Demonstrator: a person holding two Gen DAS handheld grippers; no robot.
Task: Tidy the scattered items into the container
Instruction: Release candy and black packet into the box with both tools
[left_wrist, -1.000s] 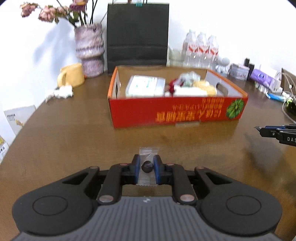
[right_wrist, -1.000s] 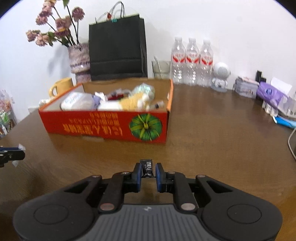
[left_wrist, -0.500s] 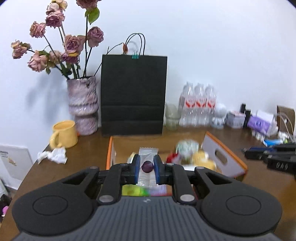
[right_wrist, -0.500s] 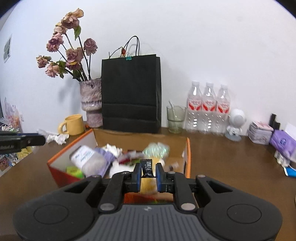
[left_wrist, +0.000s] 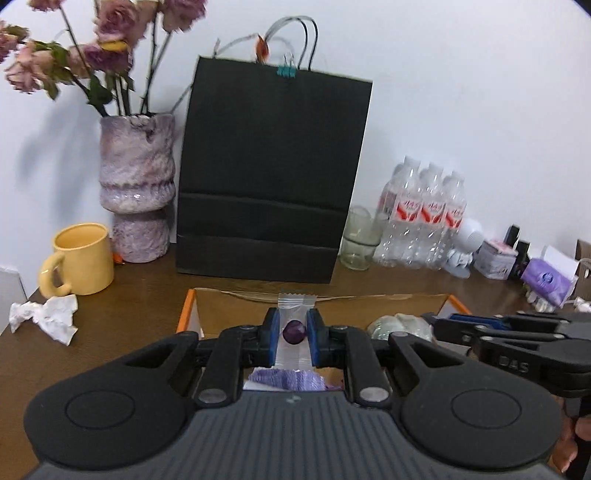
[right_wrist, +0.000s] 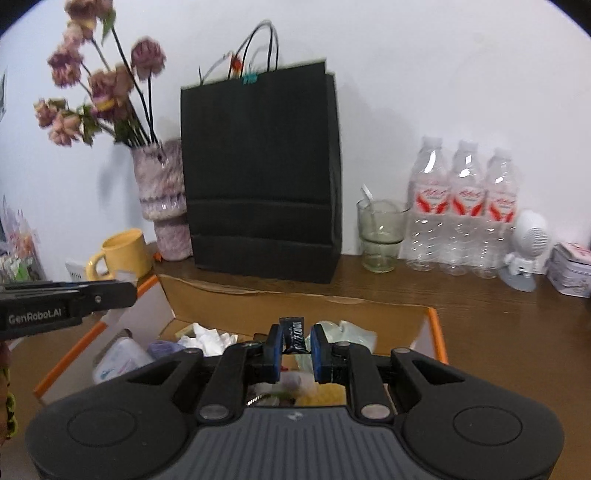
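Observation:
My left gripper (left_wrist: 292, 329) is shut on a clear candy wrapper (left_wrist: 295, 301) with a purple sweet inside, held above the orange-rimmed cardboard box (left_wrist: 221, 301). My right gripper (right_wrist: 293, 339) is shut on a small black sachet (right_wrist: 293, 334), held above the same box (right_wrist: 430, 325). The box holds several items: a white packet (right_wrist: 118, 360), crumpled tissue (right_wrist: 207, 336), a green bag (right_wrist: 349, 332). The right gripper shows from the side in the left wrist view (left_wrist: 517, 332); the left one shows in the right wrist view (right_wrist: 66, 299).
Behind the box stand a black paper bag (left_wrist: 269, 177), a purple vase with dried roses (left_wrist: 136, 188), a yellow mug (left_wrist: 79, 258), a glass (right_wrist: 380, 236) and three water bottles (right_wrist: 463, 206). Crumpled paper (left_wrist: 46, 314) lies on the table at left. Small boxes (left_wrist: 495, 258) sit at right.
Both grippers rose from the table with their items and moved forward over the box. The box now lies right beneath them, and the two grippers have come closer together.

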